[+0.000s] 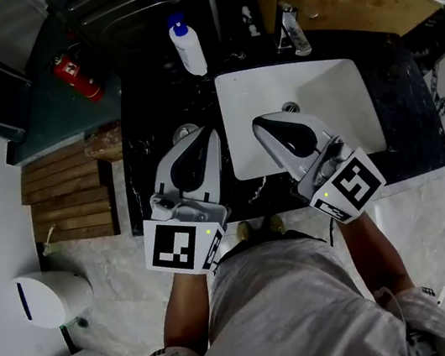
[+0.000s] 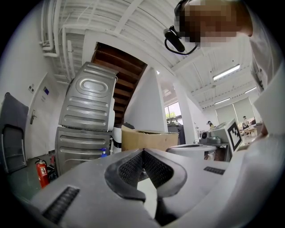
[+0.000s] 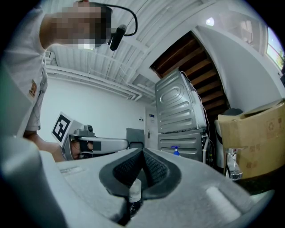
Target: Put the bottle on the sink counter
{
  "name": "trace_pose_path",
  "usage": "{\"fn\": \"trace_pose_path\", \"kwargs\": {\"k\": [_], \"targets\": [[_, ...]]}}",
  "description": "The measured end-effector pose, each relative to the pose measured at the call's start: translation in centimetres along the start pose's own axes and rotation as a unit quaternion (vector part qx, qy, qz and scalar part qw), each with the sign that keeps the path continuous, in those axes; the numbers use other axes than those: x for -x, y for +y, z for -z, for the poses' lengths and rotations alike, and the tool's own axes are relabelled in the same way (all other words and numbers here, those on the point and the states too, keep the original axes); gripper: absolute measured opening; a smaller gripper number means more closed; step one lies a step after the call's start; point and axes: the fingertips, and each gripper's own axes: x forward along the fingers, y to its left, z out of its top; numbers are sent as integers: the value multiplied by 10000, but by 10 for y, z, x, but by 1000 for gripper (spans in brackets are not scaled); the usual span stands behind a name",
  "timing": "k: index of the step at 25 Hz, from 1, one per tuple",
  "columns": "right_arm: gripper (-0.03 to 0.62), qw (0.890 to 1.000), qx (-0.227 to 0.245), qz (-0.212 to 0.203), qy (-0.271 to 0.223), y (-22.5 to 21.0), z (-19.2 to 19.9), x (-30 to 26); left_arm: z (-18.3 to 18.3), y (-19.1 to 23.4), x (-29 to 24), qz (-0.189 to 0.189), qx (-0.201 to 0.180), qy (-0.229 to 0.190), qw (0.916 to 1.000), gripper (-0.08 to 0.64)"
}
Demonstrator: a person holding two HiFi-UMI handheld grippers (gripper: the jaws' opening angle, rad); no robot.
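The left gripper [image 2: 142,152] and right gripper [image 3: 142,151] were both closed, pads meeting on nothing, side by side over the counter [image 1: 149,100] and its one sink [image 1: 327,95]. Of two bottles, a small bottle [image 3: 135,190] showed through the gap under the right pads, and a blue-capped bottle [image 1: 188,47] stood upright on the counter by the sink's far left corner

The black marble counter [image 1: 411,110] has a white basin [image 1: 335,93] sunk into it. Taking the basin as the dial, a tap [image 1: 292,33] stands at 12 o'clock. A white pump bottle [image 1: 187,47] with a blue top stands at 10 o'clock. A small bottle [image 1: 186,130] stands on the stone at 9 o'clock.
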Motion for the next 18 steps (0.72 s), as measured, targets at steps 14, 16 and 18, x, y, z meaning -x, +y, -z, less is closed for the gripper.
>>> {"fn": "trace_pose_path", "kwargs": {"k": [14,16,18], "targets": [[0,10000,-13,-15,-18,3,0,3,1,-3,3,6,-20,36,10000,0],[0,10000,-11,-17,-15,4,0,3,1,-3,4,9,-22,41,10000,1],[0,10000,-11,-17,-13,5,0,3,1,-3,5,15,-23,42,10000,0]]}}
